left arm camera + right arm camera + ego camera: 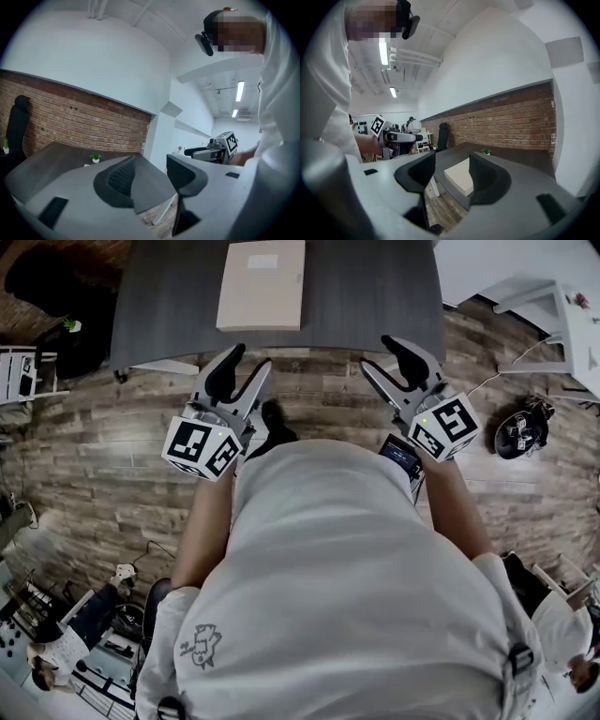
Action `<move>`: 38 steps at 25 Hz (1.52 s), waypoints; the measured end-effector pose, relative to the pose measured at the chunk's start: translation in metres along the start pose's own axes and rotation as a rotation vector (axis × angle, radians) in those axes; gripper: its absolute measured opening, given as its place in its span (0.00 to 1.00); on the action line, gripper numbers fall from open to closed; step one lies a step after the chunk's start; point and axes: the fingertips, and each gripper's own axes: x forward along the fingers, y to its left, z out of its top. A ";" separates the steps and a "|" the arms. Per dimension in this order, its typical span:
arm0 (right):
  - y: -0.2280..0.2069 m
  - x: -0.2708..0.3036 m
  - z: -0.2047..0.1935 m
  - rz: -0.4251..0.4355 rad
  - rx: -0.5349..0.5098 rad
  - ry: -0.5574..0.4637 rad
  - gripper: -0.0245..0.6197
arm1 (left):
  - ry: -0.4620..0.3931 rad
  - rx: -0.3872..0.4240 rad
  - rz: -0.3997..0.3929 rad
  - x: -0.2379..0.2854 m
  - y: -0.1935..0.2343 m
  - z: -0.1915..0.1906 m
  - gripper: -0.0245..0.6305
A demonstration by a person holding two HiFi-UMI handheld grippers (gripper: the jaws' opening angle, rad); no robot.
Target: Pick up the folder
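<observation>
Folder, flat pale rectangular card, lies on smooth dark table.

Dark table on wood-plank floor, brick wall behind.

Both tongs hung over the floor, just short of the tabletop's near edge, with nothing between them and it. Left tongs gaped empty, and right tongs did too. The tabletop lay bare on every visible side of the folder, so there was open room from left, right and the near edge. A small plant stood toward the far edge, beyond the folder. A chair stood off the far left and a white table off to the right, both well apart.
</observation>
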 end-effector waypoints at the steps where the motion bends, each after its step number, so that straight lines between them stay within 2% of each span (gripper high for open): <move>1: 0.000 0.009 0.002 -0.006 -0.001 0.006 0.40 | 0.001 -0.003 -0.004 0.000 0.010 0.002 0.37; 12: 0.007 0.116 0.021 -0.059 0.005 0.036 0.40 | 0.026 -0.035 -0.056 -0.008 0.113 0.016 0.37; 21: 0.011 0.171 0.024 -0.099 0.035 0.057 0.39 | 0.045 -0.048 -0.115 -0.006 0.169 0.022 0.38; 28: 0.012 0.197 0.018 -0.130 0.052 0.078 0.39 | 0.041 -0.062 -0.133 -0.005 0.200 0.022 0.38; 38: -0.001 0.198 -0.004 -0.161 0.115 0.115 0.39 | 0.098 -0.077 -0.165 0.010 0.204 0.008 0.38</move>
